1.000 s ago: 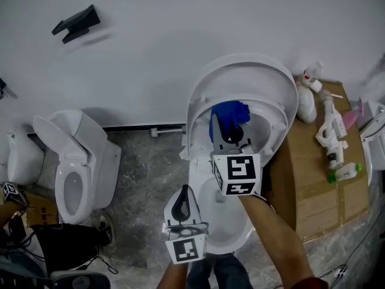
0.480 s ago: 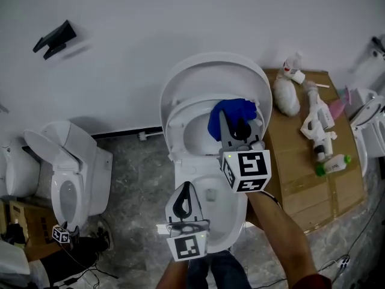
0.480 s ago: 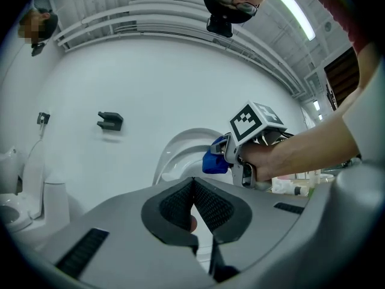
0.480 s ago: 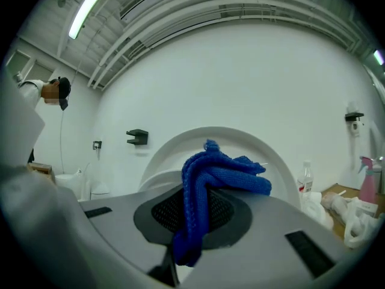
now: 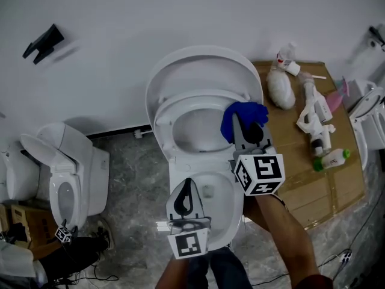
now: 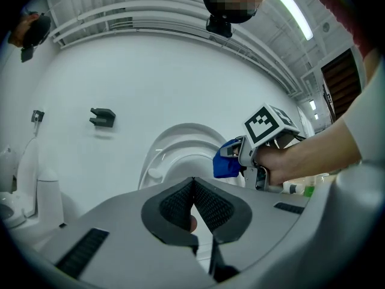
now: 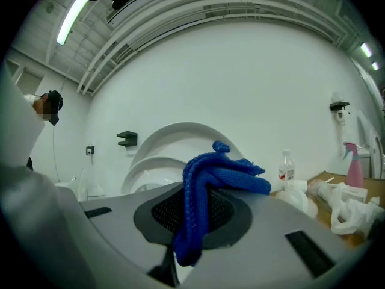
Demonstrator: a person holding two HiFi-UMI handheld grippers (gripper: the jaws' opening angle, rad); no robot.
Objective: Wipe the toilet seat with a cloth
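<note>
since the right gripper (image 7: 192, 218) has its jaws clamped on a bunched fold of the blue cloth (image 7: 216, 176), most of the fabric spills forward past the tips, leaving a soft pad out front to meet the surface instead of hard plastic. the cloth sits at the right side of the raised toilet seat (image 5: 161, 122), which leans back toward the open lid (image 5: 192, 68). from the head view it seems to press against the ring's right edge, though the wad hides the contact itself, so i cannot be sure. the gripper points level, probably because the seat stands tilted up and its face has to be met head on. the left gripper (image 6: 194, 205) hangs lower, over the bowl (image 5: 174, 176), jaws pressed together with nothing in them, likely parked out of the wiping path. to the right, a cardboard box (image 5: 301, 173) carries bottles (image 5: 331, 159) and other supplies, well apart from the work.
</note>
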